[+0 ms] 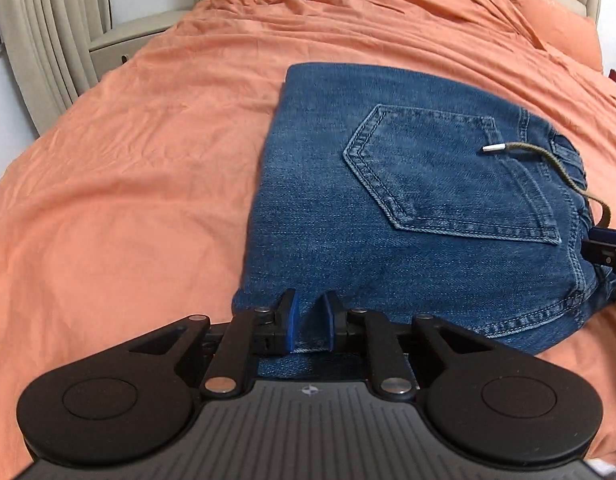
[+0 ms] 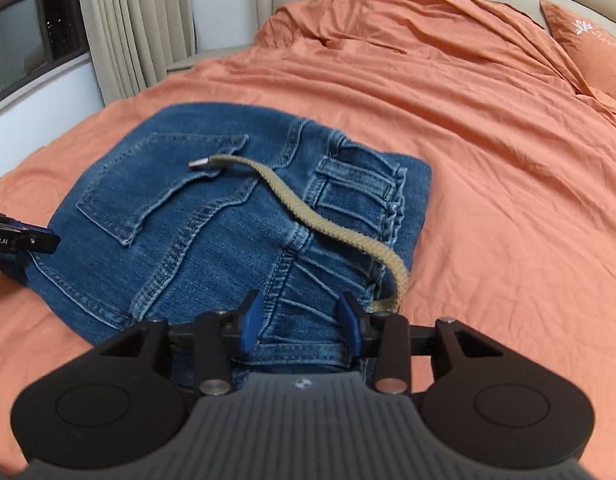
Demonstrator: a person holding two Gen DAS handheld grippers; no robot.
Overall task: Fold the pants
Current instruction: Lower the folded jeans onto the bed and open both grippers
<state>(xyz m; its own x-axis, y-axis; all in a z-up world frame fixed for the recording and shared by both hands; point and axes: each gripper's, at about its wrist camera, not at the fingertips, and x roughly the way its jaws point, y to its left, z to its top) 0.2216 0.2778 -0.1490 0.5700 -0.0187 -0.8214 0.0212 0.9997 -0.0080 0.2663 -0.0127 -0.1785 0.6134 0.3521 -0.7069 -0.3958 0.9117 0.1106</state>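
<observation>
Folded jeans (image 1: 408,216) lie on the orange bedspread (image 1: 127,200); your left gripper (image 1: 310,320) pinches their near edge, your right gripper (image 2: 303,320) straddles the waistband, jaws half open, grip unclear.

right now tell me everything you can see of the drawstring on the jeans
The drawstring is a flat, woven olive-tan cord with a silver metal tip. It lies loose and curving across the folded blue jeans, the tip resting near the back pocket. Its other end runs down to the gathered waistband beside the right gripper. No fingers touch it.
</observation>
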